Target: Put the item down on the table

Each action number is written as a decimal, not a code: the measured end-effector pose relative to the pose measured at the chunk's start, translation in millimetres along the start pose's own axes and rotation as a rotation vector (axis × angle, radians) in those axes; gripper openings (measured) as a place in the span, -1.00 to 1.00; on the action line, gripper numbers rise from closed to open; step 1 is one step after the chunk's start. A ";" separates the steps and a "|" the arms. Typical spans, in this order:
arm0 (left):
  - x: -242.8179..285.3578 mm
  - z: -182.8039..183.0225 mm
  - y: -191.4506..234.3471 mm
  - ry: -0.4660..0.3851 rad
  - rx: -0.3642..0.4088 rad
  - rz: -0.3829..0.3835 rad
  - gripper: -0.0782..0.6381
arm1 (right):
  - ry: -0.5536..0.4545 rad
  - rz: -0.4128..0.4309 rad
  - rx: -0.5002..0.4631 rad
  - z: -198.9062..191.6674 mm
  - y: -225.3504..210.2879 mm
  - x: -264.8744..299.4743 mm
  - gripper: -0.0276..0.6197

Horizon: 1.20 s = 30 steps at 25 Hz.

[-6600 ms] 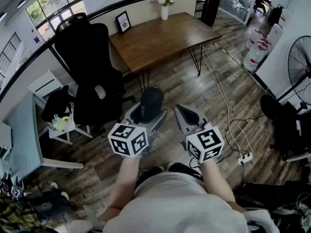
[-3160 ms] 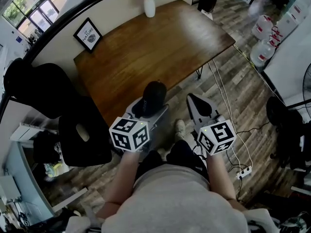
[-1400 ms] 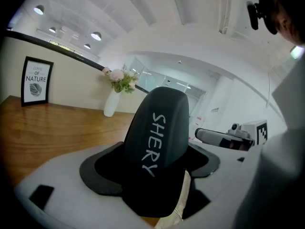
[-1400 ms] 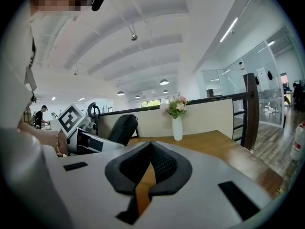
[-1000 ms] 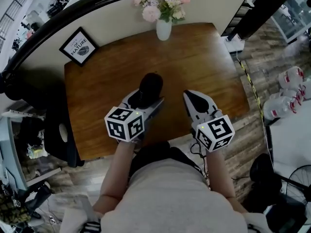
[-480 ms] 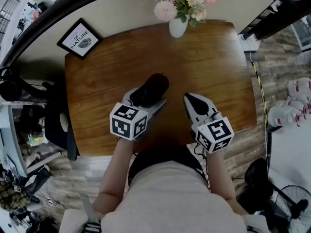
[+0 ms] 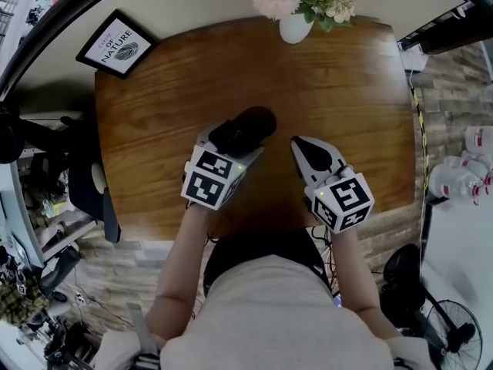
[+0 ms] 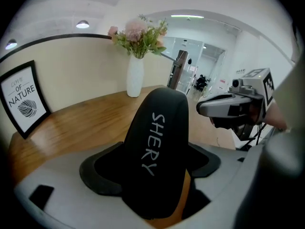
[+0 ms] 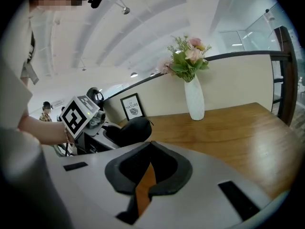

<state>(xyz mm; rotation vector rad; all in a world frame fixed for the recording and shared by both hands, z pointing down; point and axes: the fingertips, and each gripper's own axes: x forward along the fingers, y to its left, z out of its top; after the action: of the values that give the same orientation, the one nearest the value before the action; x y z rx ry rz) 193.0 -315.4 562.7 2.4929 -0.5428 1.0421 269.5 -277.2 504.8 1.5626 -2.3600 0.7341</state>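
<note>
A black oblong item (image 7: 245, 127) with white "SHERY" print (image 8: 155, 147) is held in my left gripper (image 7: 231, 141), whose jaws are shut on its lower part. It hangs over the middle of the brown wooden table (image 7: 347, 91), and I cannot tell whether it touches the top. My right gripper (image 7: 300, 146) hovers beside it on the right, shut with nothing in it; in the right gripper view its tips (image 9: 150, 166) meet over bare wood. That view also shows the item (image 9: 131, 130) to the left.
A white vase of pink flowers (image 7: 296, 25) stands at the table's far edge by the wall. A framed "love of nature" picture (image 7: 115, 43) leans at the far left corner. A black office chair (image 7: 85, 191) stands left of the table.
The view has closed in from the floor to the table, and both grippers now hang over its top. In the last half second the left gripper swung the item to the right.
</note>
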 end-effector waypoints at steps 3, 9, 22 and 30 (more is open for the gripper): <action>10.3 -6.5 2.9 0.058 0.081 0.030 0.34 | 0.030 0.025 0.003 -6.5 2.4 8.4 -0.88; 33.3 -20.8 -0.1 0.166 0.189 0.019 0.34 | 0.095 0.065 0.020 -24.1 5.4 16.9 -0.88; 47.2 -41.3 0.9 0.296 0.226 0.011 0.32 | 0.147 0.083 0.003 -40.3 2.8 22.0 -0.88; 46.0 -44.3 -4.2 0.279 0.266 0.037 0.33 | 0.144 0.062 0.000 -40.2 -2.8 10.8 -0.88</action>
<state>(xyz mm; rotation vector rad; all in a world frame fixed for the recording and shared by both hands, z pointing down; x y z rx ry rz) 199.1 -299.7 624.4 2.5015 -0.3873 1.5350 263.9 -266.0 544.6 1.3921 -2.3126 0.8300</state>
